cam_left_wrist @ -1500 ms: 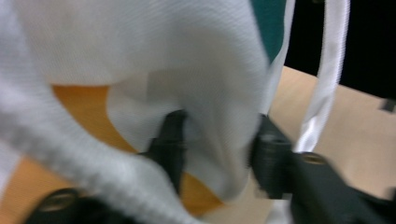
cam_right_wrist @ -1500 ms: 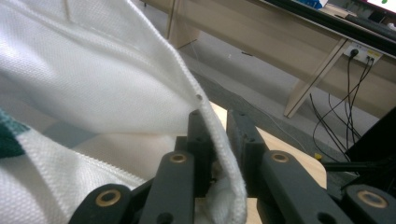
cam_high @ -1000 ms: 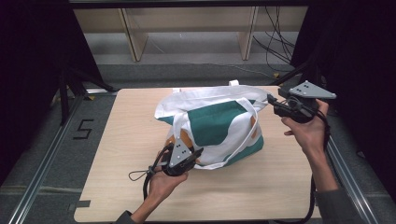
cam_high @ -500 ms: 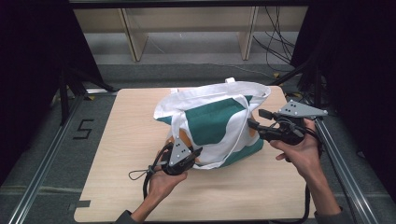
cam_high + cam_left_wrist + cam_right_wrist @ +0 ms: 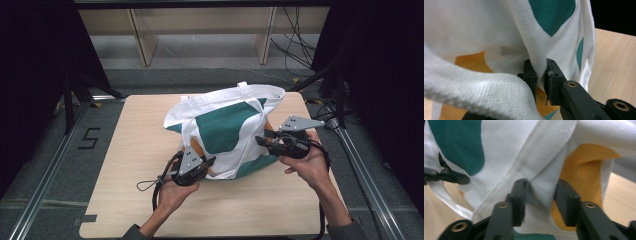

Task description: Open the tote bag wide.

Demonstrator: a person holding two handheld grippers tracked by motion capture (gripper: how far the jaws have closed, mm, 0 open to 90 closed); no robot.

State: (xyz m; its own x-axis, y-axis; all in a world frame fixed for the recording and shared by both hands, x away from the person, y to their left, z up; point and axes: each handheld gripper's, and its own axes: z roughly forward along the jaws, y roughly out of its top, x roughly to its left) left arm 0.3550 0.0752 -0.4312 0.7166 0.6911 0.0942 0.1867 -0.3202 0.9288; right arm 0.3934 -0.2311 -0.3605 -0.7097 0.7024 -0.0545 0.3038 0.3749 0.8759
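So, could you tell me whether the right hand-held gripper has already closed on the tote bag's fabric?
No, the right hand-held gripper has its jaws apart around a fold of the tote bag, with a gap beside the right jaw.

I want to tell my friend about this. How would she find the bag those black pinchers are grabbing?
Look at the pale wooden table in the middle of the high view. On its far half stands a floppy cloth tote bag, with the left gripper pinching its near edge and the right gripper at its side. It is white with big green patches, some orange, and white strap handles.
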